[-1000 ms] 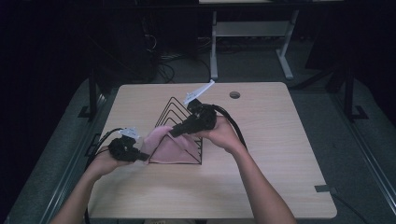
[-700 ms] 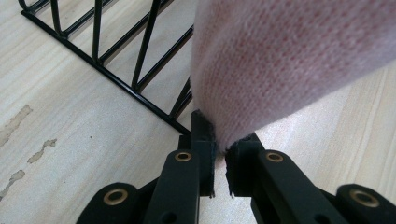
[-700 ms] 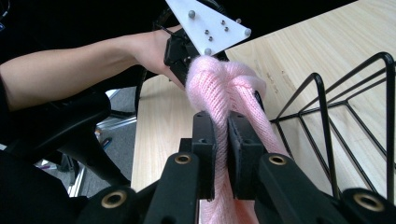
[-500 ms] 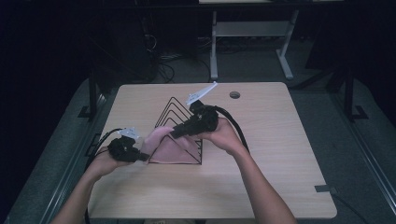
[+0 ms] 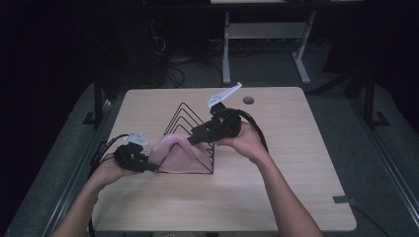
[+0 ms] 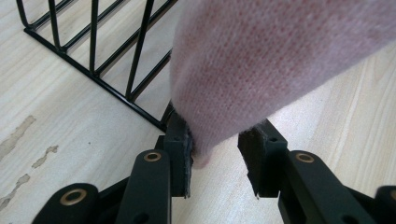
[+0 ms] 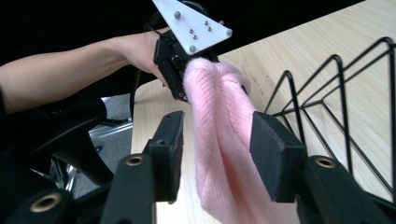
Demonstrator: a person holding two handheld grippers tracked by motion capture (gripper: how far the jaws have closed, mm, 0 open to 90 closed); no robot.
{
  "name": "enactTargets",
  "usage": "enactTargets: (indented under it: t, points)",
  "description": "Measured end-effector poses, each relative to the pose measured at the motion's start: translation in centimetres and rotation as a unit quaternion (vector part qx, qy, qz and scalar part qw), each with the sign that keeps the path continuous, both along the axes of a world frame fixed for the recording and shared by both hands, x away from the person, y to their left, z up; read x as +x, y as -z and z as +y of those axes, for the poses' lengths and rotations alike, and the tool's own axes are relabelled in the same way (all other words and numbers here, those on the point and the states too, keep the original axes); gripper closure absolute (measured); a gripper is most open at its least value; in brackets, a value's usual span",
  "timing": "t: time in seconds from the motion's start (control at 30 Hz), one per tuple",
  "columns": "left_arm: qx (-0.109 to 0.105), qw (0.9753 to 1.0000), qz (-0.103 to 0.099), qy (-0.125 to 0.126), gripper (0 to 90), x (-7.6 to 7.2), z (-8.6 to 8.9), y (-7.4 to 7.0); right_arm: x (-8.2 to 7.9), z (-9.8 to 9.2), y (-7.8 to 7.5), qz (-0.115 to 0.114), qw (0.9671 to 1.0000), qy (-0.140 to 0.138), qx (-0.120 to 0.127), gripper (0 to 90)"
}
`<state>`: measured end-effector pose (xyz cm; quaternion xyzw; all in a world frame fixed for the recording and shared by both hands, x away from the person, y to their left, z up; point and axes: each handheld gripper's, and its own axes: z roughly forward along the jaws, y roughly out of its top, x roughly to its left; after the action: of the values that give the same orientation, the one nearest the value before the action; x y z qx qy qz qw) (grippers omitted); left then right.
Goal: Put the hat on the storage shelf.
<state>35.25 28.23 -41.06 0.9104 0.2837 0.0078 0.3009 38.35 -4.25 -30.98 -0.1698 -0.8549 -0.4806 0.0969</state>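
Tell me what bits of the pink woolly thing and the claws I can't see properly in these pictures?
- Pink knitted cloth: its whole shape stays unclear; bunched in the high view, cut off by the edges in both gripper views.
- Left claw: pads sit beside the cloth tip; whether they pinch it is unclear.
- Right claw: grip also uncertain; cloth fills the gap.
- Black wire rack: small and dim in the high view.

dim lab: bare desk (image 5: 296, 197), cables (image 5: 173, 74)
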Motion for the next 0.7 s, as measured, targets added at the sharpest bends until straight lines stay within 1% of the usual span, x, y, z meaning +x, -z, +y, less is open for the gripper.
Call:
enactTargets:
  t: [0.03, 0.13, 0.17, 0.23, 0.33, 0.37, 0.4, 0.47, 0.57, 0.7]
  points:
    - [0.001, 1.0000, -0.002, 0.001, 64.5, 0.0, 0.1, -0.1, 0.0, -0.2, -0.1, 0.004, 1.0000, 0.002, 0.001, 51.6]
    - [-0.006, 1.0000, -0.003, -0.002, 63.8, 0.0, 0.2, -0.4, 0.0, -0.8, -0.3, 0.000, 1.0000, 0.007, 0.003, 49.3]
    - [-0.007, 1.0000, -0.005, -0.003, 63.6, 0.0, 0.2, -0.5, 0.0, -1.1, -0.5, 0.003, 0.9999, 0.012, 0.003, 47.3]
    - [-0.006, 1.0000, -0.005, -0.002, 62.5, -0.1, 0.3, -0.6, 0.1, -1.6, -0.6, 0.002, 0.9998, 0.018, -0.003, 44.7]
    - [-0.007, 0.9999, -0.009, -0.002, 61.1, -0.3, 0.3, -0.9, 0.1, -2.0, -0.6, -0.002, 0.9997, 0.026, -0.005, 42.5]
    - [-0.009, 0.9999, -0.010, -0.003, 60.2, -0.3, 0.3, -0.9, 0.2, -2.3, -0.7, 0.003, 0.9995, 0.030, -0.007, 41.4]
    - [-0.009, 0.9999, -0.011, -0.001, 59.5, -0.3, 0.3, -1.0, 0.2, -2.5, -0.6, -0.001, 0.9994, 0.032, -0.008, 40.6]
    - [-0.010, 0.9999, -0.011, -0.002, 57.8, -0.4, 0.3, -1.1, 0.3, -2.9, -0.5, 0.001, 0.9991, 0.040, -0.011, 39.3]
    - [-0.020, 0.9997, -0.014, -0.006, 55.3, -0.4, 0.5, -1.1, 0.3, -3.6, -0.4, 0.003, 0.9985, 0.052, -0.018, 38.1]
    - [-0.026, 0.9995, -0.016, -0.009, 52.7, -0.4, 0.6, -1.2, 0.3, -4.5, -0.2, -0.003, 0.9976, 0.065, -0.023, 36.5]
